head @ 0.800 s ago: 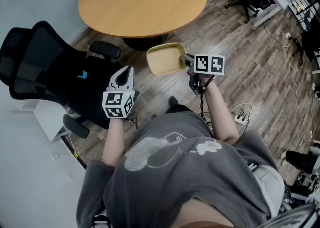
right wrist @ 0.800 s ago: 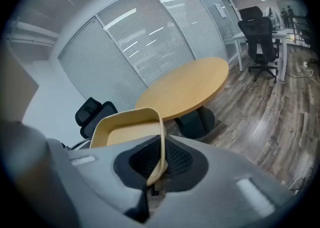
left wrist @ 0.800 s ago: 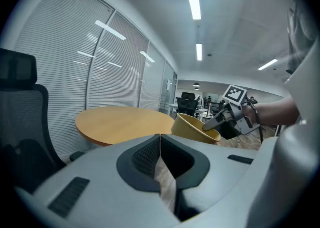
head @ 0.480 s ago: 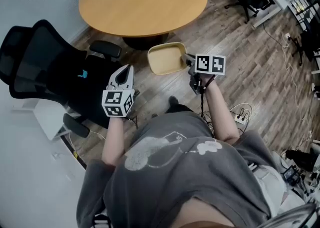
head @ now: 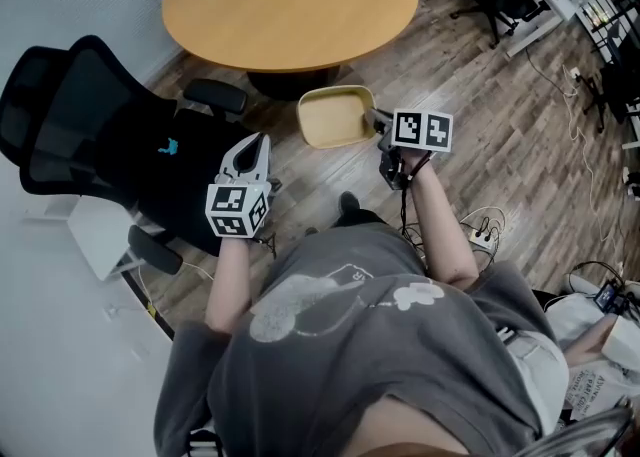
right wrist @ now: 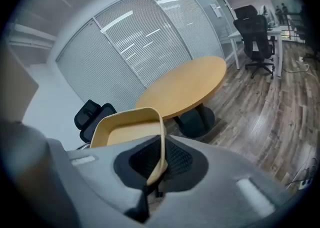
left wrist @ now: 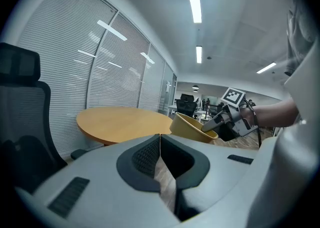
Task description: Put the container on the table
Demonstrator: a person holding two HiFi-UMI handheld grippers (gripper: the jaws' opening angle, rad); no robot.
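Right fingers (right wrist: 179,161) on empty container (right wrist: 127,133) rim

1 round table (head: 290,0) | wood floor (head: 505,170) | 1 black chair (head: 100,135) beside

The left gripper (left wrist: 160,139) has its two grey jaws pressed together, and their dark ribbed pads meet with nothing between them. Beyond the tips and a little to their left lies a round tan wooden table (left wrist: 120,121). Ahead and to the right, the right gripper (left wrist: 212,123) clamps the rim of a pale yellow plastic container (left wrist: 190,126), held tilted to the right of the table top. A black mesh office chair (left wrist: 20,137) stands far left of the jaws, with grey window blinds (left wrist: 100,67) behind it.
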